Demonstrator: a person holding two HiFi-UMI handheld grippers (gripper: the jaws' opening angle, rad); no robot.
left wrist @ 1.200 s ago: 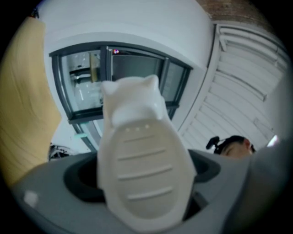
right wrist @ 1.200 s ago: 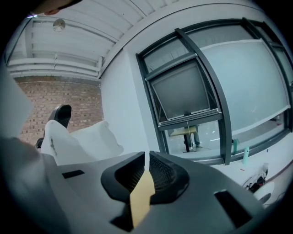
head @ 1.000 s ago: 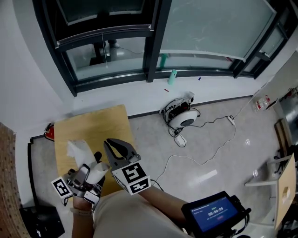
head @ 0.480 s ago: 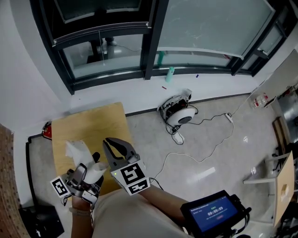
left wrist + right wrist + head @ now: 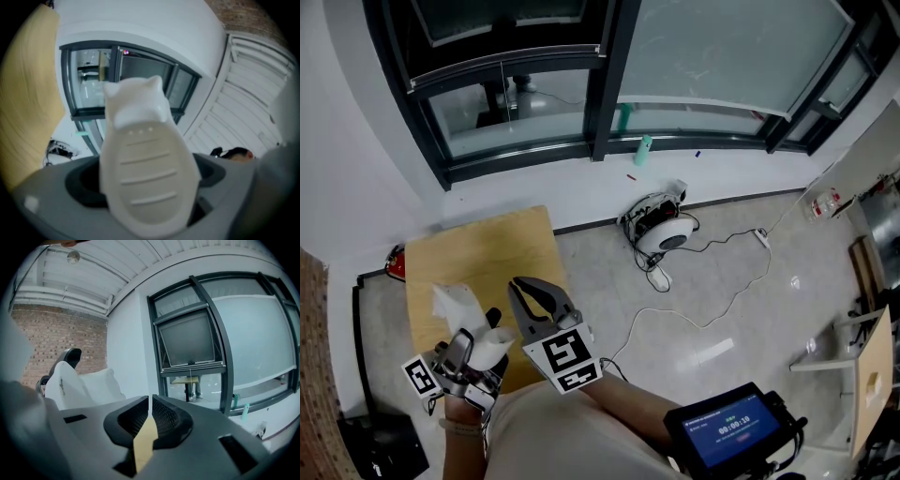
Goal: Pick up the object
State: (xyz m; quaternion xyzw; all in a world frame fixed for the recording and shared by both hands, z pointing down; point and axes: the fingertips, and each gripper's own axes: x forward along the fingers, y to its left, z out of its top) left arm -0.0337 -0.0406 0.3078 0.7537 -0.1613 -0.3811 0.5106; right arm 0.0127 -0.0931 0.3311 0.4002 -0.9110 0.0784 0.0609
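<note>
left gripper (image 5: 476, 354) pinching white ribbed object (image 5: 145, 178), held over table (image 5: 487, 253) near edge | right gripper (image 5: 150, 401) pressed together, empty, just beside | risk: object judged liable to slip if squeeze is eased, or be knocked by right gripper

Even daylight comes through the big window (image 5: 722, 56). It leaves a soft glare patch on the pale floor (image 5: 797, 319) and only faint shadows. Both gripper views bulge strongly, with black corners. In the left gripper view, the white object (image 5: 145, 164) near the lens is blurred.
</note>
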